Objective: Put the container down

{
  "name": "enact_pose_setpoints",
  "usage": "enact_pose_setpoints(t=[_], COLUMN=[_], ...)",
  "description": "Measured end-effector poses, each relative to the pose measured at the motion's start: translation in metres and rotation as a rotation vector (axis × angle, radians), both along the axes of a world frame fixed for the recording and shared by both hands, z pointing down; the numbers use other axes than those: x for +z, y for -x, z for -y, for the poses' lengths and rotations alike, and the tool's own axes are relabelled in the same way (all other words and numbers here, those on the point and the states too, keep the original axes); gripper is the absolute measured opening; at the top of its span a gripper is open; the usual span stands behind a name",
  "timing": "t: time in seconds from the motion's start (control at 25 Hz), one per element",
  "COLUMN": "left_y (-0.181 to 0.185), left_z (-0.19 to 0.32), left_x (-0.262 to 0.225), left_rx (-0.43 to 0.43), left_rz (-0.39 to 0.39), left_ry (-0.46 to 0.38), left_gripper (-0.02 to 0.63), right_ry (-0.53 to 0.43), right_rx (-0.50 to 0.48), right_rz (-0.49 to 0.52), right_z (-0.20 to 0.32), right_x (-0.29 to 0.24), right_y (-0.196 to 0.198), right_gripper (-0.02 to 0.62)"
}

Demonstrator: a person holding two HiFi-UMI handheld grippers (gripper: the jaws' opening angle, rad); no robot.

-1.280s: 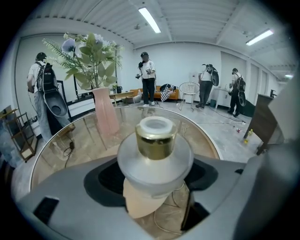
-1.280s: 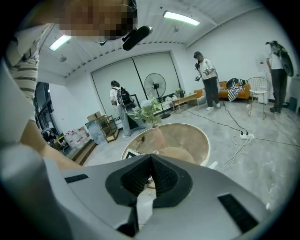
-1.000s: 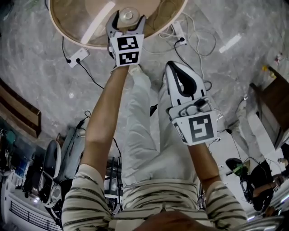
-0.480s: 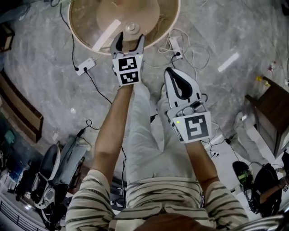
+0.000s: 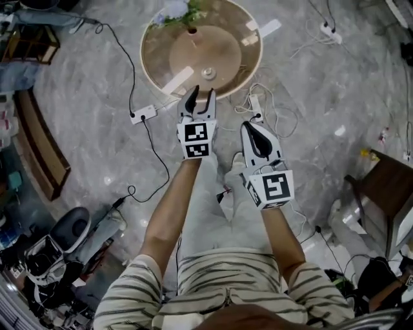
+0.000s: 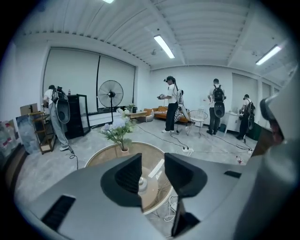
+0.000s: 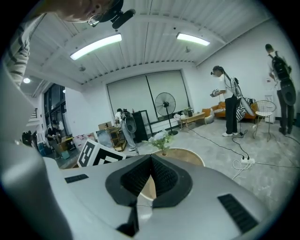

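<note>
Now on the table: container set down, both grippers empty

At the far left of the head view, a white power strip [image 5: 143, 115] lies on the grey marbled floor, just beside the round table [image 5: 148, 67]. A vase of flowers [image 5: 176, 11] stands near the table's far edge. The container [image 5: 208, 73], small, round and pale, sits near the middle of the tabletop, touched by neither gripper.

The left gripper [image 5: 202, 94] hangs over the table's near rim, apart from the container. Its jaws are closing with a clear gap between them and nothing in it; in the left gripper view the container [image 6: 142, 182] shows through that gap, down on the tabletop. The right gripper [image 5: 253, 129] is held nearer the person, over the floor to the right of the table, and its jaws are pressed together with nothing in them. A second power strip [image 5: 254, 107] lies on the floor between the two grippers.
</note>
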State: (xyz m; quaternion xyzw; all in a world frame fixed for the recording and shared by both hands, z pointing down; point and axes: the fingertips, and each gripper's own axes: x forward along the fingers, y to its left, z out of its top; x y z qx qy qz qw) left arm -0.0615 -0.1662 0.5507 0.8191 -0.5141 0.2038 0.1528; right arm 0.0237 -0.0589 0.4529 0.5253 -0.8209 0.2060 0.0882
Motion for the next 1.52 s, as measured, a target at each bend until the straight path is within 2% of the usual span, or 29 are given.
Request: enact_pose_setpoints(t=[0.36, 0.64, 0.96, 1.2, 1.52], left_y=[0.000, 0.002, 0.027, 0.028, 0.033], left_z=[-0.051, -0.086, -0.116, -0.140, -0.153], left_x=[-0.127, -0.206, -0.270, -0.312, -0.351], left_rx=[-0.055, -0.097, -0.132, -0.066, -0.021], left_rz=[-0.080, -0.112, -0.130, -0.103, -0.163], left_ry=[-0.102, -0.180, -0.195, -0.251, -0.316], left_gripper=[0.001, -0.002, -0.002, -0.002, -0.002], right_ry=[-0.089, -0.155, -0.205, -0.256, -0.323], right_rx=[-0.068, -0.101, -0.097, -0.097, -0.093], right_rz=[0.000, 0.018, 0.030, 0.036, 0.028], right_z=[-0.018, -0.037, -0.047, -0.049, -0.054], right_x=[-0.090, -0.151, -0.207, -0.244, -0.271], right_y=[-0.002, 0.002, 0.019, 0.025, 0.029], right_gripper=[0.009, 0.009, 0.008, 0.008, 0.008])
